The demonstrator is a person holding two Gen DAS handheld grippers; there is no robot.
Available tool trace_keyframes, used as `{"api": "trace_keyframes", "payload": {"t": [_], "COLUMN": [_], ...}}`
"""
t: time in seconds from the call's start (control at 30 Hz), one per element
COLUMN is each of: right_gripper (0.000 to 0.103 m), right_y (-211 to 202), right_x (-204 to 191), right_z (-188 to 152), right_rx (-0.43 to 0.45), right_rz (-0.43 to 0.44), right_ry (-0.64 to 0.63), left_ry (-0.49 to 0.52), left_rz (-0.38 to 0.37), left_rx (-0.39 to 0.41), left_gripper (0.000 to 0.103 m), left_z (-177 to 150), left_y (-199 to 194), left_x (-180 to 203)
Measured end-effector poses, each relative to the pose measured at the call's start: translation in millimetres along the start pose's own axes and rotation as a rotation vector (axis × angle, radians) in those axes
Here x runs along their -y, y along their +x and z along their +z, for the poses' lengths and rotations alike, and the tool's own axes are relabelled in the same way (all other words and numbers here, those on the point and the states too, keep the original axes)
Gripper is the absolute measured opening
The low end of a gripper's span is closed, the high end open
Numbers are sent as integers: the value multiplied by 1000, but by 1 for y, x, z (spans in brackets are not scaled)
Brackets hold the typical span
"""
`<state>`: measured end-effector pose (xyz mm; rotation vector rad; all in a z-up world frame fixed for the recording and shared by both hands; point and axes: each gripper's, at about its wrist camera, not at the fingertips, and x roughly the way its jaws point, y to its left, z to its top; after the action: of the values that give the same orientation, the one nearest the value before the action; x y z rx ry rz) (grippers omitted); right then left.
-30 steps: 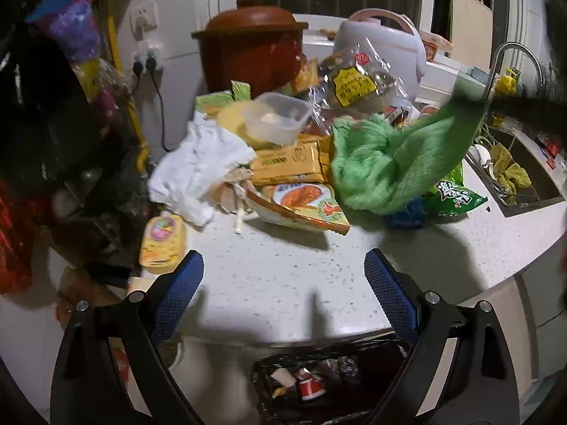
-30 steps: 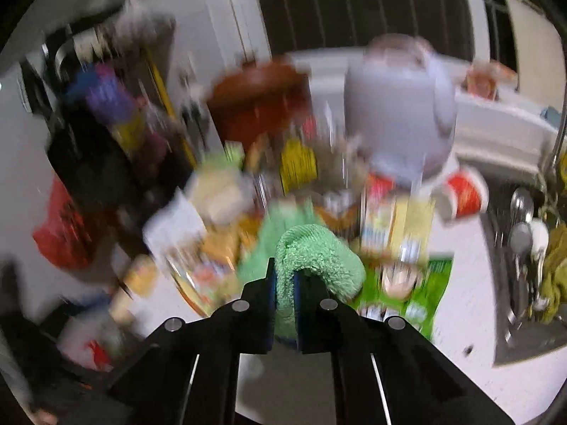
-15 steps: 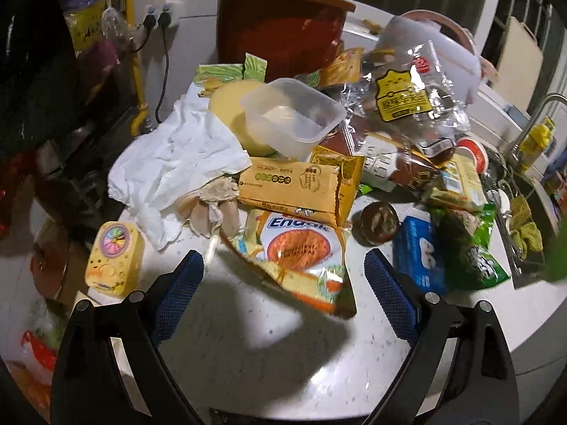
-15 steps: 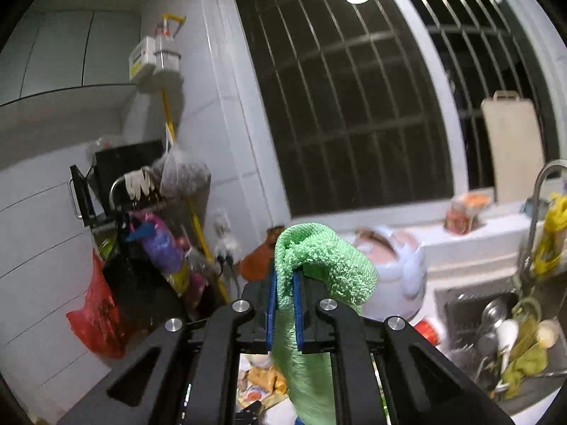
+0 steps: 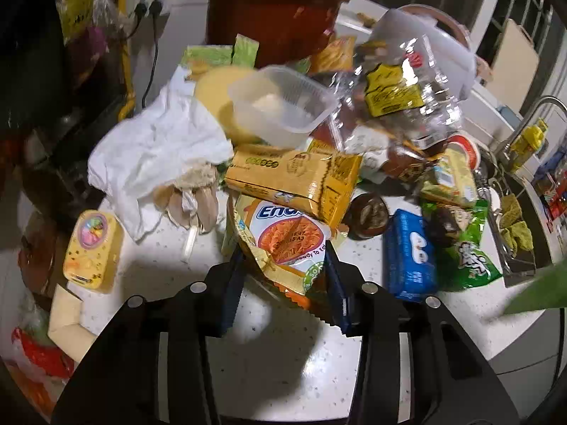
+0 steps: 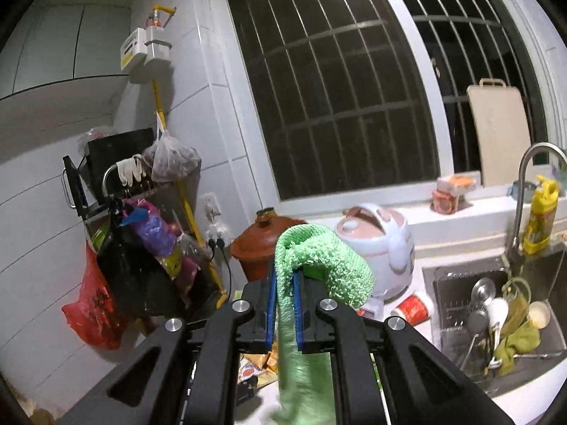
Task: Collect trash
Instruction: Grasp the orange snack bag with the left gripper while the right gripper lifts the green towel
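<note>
My left gripper (image 5: 285, 269) is closed around the lower edge of an orange noodle packet (image 5: 287, 241) lying on the white counter (image 5: 283, 364). Behind it lies a pile of trash: a yellow biscuit pack (image 5: 290, 177), crumpled white paper (image 5: 156, 145), a clear plastic tub (image 5: 283, 106), a clear bag with a yellow label (image 5: 400, 92), a blue pack (image 5: 407, 255) and a green snack bag (image 5: 467, 255). My right gripper (image 6: 284, 283) is shut on a green cloth (image 6: 319, 262), held high above the counter.
A brown clay pot (image 5: 273, 10) and a white rice cooker (image 6: 379, 248) stand at the back. The sink (image 6: 496, 311) with utensils is at the right. A yellow toy-like box (image 5: 94, 251) sits at the counter's left edge. Bags hang on a rack (image 6: 134, 248) at left.
My left gripper has moved forward onto the noodle packet and closed on its edge. My right gripper stays raised with the green cloth.
</note>
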<state>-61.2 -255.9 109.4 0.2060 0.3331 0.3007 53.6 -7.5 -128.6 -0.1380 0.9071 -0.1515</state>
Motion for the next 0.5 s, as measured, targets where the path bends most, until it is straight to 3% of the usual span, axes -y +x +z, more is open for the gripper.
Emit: {"api": "trace_keyframes", "payload": {"t": [0.5], "right_gripper": [8], "right_y": [14], "right_x": [-18], "right_z": [-8], "right_rx": [-19], "right_rz": [69], "right_ry": [1], "left_ry": [166], "left_rz": [-76], "left_rx": [194], "left_gripper": [39], "left_z": [12], "left_y": [-105], "left_x": [25]}}
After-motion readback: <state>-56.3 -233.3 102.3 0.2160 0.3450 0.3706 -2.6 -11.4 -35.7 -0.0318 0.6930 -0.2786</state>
